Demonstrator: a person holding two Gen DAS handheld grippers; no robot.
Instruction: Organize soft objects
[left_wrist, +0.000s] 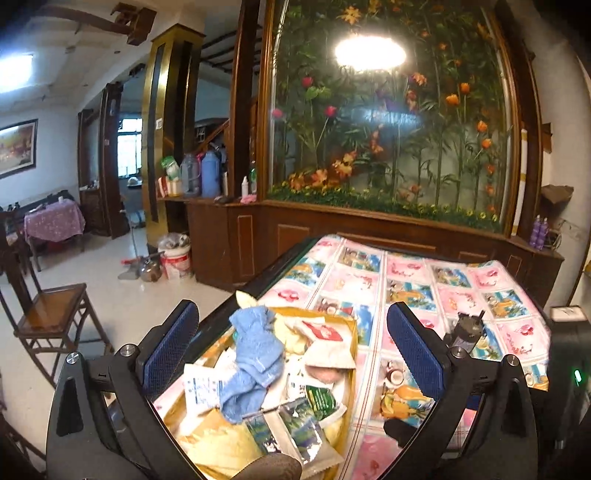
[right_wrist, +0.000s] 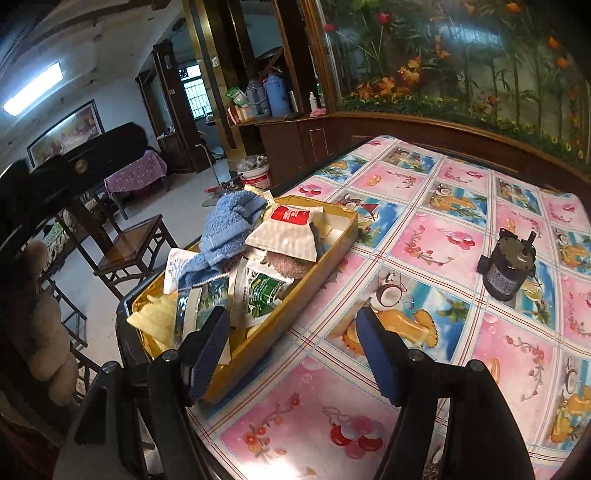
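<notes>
Patterned tablecloth (right_wrist: 424, 229) bears a full tray (right_wrist: 334, 254) (labels unreadable); both hand-held grippers (left_wrist: 293, 345) (right_wrist: 291, 356) gape, empty.

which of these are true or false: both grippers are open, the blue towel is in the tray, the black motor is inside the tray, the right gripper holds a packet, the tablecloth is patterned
1. Both grippers are open. True: the left gripper and the right gripper each have their jaws spread with nothing between them.
2. The blue towel is in the tray. True: it is draped over the pile of packets there.
3. The black motor is inside the tray. False: it stands apart on the tablecloth.
4. The right gripper holds a packet. False: it is empty.
5. The tablecloth is patterned. True: pink and blue picture squares.
</notes>
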